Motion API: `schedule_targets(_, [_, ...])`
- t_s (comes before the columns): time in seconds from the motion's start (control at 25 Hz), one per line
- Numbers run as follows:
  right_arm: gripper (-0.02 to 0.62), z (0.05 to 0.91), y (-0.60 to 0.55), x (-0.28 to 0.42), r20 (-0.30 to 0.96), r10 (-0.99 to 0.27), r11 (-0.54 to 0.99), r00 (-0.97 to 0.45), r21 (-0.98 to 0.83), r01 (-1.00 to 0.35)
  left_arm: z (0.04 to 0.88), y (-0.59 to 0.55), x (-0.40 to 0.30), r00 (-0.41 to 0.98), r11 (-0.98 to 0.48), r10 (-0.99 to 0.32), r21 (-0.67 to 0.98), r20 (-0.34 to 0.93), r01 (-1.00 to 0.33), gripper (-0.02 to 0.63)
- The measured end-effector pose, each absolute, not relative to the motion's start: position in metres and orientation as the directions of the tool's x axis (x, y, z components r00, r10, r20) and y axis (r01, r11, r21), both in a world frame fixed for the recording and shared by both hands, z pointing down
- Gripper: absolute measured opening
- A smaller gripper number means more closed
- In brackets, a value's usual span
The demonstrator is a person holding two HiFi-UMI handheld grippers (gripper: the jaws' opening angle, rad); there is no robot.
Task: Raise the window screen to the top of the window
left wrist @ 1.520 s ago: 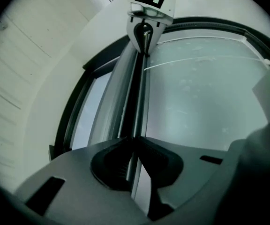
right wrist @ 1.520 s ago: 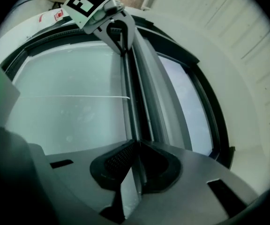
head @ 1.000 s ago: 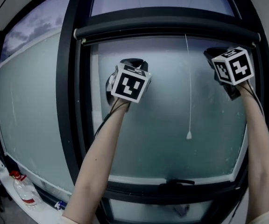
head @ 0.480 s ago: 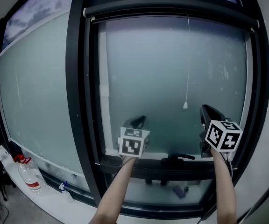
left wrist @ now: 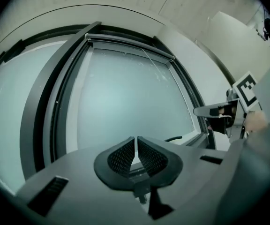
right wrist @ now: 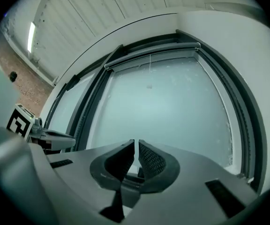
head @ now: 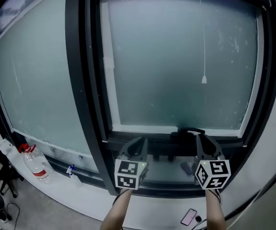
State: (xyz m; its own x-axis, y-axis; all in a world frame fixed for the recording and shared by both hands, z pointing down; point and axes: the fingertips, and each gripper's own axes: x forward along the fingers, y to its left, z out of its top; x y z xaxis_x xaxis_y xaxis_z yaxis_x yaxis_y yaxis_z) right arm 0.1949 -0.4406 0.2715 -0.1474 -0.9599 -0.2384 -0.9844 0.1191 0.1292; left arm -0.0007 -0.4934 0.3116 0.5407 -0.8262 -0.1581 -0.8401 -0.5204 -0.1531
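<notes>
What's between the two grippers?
In the head view, the window's dark bottom frame spans between the left hand-held gripper and right hand-held gripper, with its black handle just above.

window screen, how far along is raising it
Done, it seems: the screen bar sits at the top of the window frame, with the glass below it uncovered and the pull cord hanging free. In hand: nothing. The left gripper and right gripper are low near the window handle, jaws together on nothing. Left: apparently nothing more.
</notes>
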Motion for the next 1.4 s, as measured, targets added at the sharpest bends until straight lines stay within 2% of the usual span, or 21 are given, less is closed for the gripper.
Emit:
schedule_targets(0.16, [0.031,0.309,-0.406,0.182,-0.208,-0.969,0.12,-0.134,0.078,-0.99,0.329,-0.464,-0.015,0.566,-0.542,-0.81,-0.171,-0.152,-0.823,0.021])
schedule_targets(0.36, [0.031,0.326,-0.357,0.165,-0.231,-0.967,0.102,-0.111,0.051,-0.994,0.337,-0.43,-0.025,0.586,-0.554,-0.79,-0.196,-0.184,-0.809,0.021])
schedule_targets(0.56, [0.031,0.342,-0.315,0.151,-0.202,-0.975,0.065,-0.088,0.118,-0.991,0.376,-0.402,-0.03,0.604,-0.59,-0.79,-0.14,-0.106,-0.795,0.021])
schedule_targets(0.84, [0.031,0.371,-0.199,0.148,-0.178,-0.983,0.034,-0.055,0.116,-0.993,0.386,-0.276,-0.037,0.589,-0.577,-0.802,-0.126,-0.1,-0.807,0.021])
schedule_targets(1.08, [0.031,0.397,-0.094,0.137,-0.116,-0.991,0.056,-0.065,0.081,-0.995,0.401,-0.166,-0.042,0.593,-0.586,-0.805,-0.114,-0.037,-0.802,0.021])
schedule_targets(1.4, [0.031,0.399,-0.012,0.117,-0.105,-0.993,0.039,-0.046,0.066,-0.997,0.416,-0.086,-0.078,0.597,-0.595,-0.802,-0.077,-0.005,-0.8,0.021])
